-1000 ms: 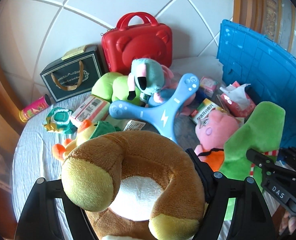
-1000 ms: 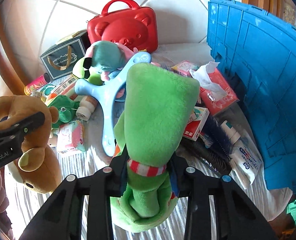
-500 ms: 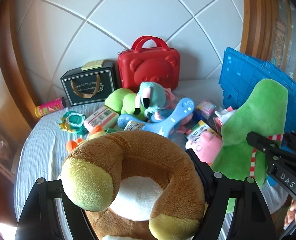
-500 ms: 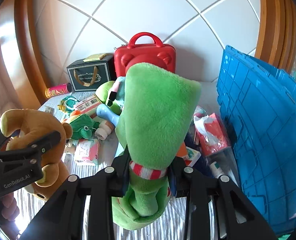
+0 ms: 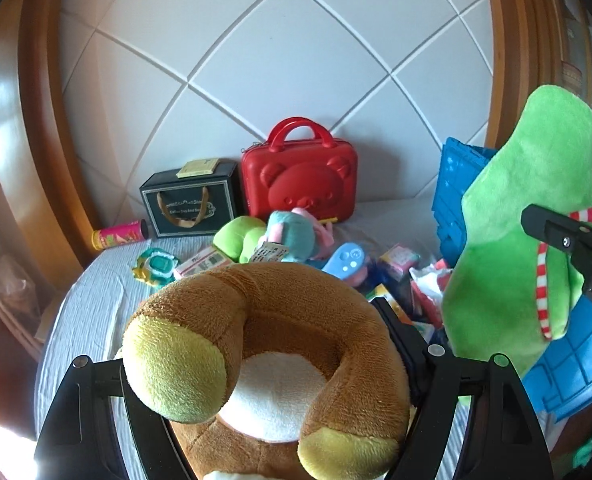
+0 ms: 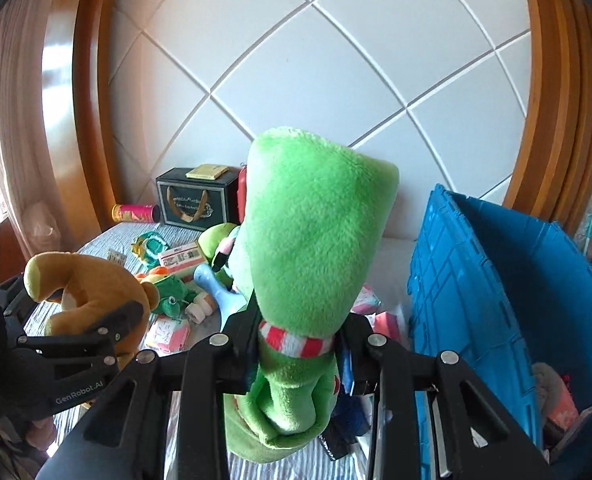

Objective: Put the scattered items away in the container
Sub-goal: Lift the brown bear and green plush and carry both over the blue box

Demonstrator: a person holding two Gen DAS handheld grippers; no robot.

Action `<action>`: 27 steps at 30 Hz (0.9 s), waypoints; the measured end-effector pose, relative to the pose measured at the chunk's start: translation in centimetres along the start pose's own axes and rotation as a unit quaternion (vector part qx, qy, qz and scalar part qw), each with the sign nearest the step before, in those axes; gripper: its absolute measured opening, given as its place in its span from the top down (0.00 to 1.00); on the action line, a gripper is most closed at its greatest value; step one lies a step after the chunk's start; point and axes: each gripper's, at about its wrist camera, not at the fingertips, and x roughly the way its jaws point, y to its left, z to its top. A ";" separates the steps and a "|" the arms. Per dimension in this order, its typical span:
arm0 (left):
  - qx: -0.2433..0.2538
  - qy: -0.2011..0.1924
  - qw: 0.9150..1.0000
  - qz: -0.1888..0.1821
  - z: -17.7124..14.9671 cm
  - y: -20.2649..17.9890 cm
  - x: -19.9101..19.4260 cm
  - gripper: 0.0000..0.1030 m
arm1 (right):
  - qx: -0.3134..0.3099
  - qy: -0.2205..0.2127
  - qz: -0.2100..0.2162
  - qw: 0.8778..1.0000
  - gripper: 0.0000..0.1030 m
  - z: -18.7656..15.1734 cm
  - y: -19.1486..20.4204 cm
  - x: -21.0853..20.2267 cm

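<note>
While L jaws clamp bear (image 5: 264,344), R pinch dino (image 6: 307,248).

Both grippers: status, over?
Left gripper shut on brown plush. Right gripper shut on green plush. Blue crate open at right, path clear.

Readable print
"GenRobot.AI" stands in pale letters on the left gripper (image 6: 76,340); gold lettering on the black gift bag (image 5: 188,208) is too small to read.

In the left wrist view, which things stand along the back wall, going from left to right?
Pink can lying on its side → dark gift bag → red bear case → blue crate, partly hidden by the green plush.
</note>
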 end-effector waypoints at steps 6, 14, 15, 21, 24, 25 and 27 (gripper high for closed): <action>0.030 -0.040 0.998 -0.034 3.8 -5.4 -2.4 0.22 | 0.027 -0.042 -0.046 0.998 0.71 2.3 -5.7 -4.6; 0.055 -0.116 0.987 -0.094 10.5 -18.7 -5.8 0.22 | 0.047 -0.089 -0.110 0.989 0.71 3.8 -18.6 -10.5; 0.054 -0.121 0.986 -0.102 11.3 -20.8 -6.1 0.22 | 0.047 -0.091 -0.115 0.988 0.71 3.7 -20.6 -11.1; 0.044 -0.143 0.980 -0.133 15.3 -33.9 -7.8 0.22 | 0.032 -0.082 -0.124 0.988 0.71 2.8 -32.1 -13.3; 0.041 -0.136 0.980 -0.138 16.2 -39.5 -7.9 0.22 | 0.028 -0.066 -0.115 0.991 0.71 1.4 -36.7 -13.3; 0.039 -0.130 0.981 -0.139 16.4 -41.1 -7.8 0.22 | 0.029 -0.058 -0.109 0.992 0.71 0.8 -38.0 -13.2; 0.041 -0.117 0.983 -0.134 16.1 -43.5 -7.2 0.22 | 0.028 -0.046 -0.097 0.994 0.71 -0.3 -40.1 -12.7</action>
